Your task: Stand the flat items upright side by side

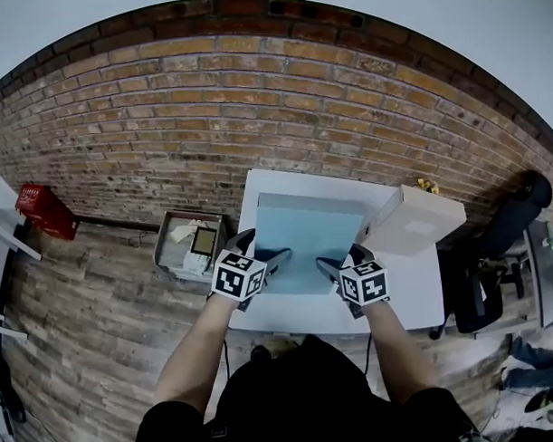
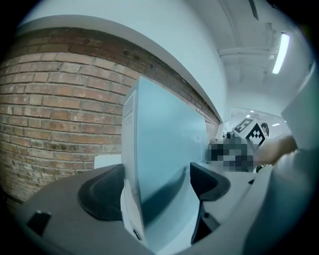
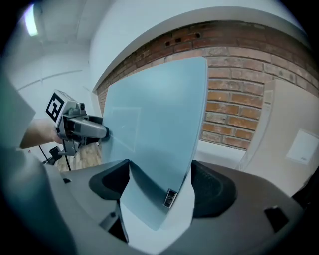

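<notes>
A flat light-blue box (image 1: 309, 237) is tipped up off the white table (image 1: 415, 297), held at its near edge from both sides. My left gripper (image 1: 276, 258) is shut on its left corner; in the left gripper view the box (image 2: 164, 149) stands edge-on between the dark pads of that gripper (image 2: 157, 187). My right gripper (image 1: 331, 266) is shut on the right corner, where the box (image 3: 154, 124) fills the gap in that gripper (image 3: 159, 187). A flat white box (image 1: 412, 222) stands leaning just to the right, also seen as the pale box (image 3: 294, 139).
The table backs onto a brick wall (image 1: 254, 108). An open cardboard box (image 1: 191, 246) with items sits on the wooden floor to the table's left. A red object (image 1: 45, 210) lies far left. A black chair (image 1: 504, 244) stands to the right.
</notes>
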The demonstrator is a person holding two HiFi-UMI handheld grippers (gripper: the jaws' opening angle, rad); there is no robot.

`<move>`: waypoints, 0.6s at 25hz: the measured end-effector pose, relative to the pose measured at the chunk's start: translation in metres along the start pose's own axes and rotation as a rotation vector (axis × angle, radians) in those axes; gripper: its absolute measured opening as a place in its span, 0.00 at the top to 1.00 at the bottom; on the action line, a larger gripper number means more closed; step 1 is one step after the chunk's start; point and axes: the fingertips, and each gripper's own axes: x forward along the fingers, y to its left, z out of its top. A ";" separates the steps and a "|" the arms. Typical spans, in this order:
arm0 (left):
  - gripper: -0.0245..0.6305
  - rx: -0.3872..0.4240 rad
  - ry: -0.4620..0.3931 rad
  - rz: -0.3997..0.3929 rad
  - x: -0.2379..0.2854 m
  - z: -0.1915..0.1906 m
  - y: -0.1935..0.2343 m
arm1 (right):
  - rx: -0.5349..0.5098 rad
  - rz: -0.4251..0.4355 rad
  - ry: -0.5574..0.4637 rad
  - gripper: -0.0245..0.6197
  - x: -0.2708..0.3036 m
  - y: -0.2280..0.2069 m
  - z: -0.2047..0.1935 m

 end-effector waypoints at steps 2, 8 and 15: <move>0.30 0.014 -0.001 -0.015 0.004 0.001 -0.015 | 0.004 -0.001 -0.035 0.35 -0.013 -0.008 -0.001; 0.30 0.052 0.006 -0.018 0.030 0.010 -0.057 | -0.006 -0.002 -0.107 0.35 -0.054 -0.040 -0.011; 0.30 0.062 0.036 -0.050 0.079 0.012 -0.137 | 0.028 -0.056 -0.173 0.39 -0.116 -0.110 -0.035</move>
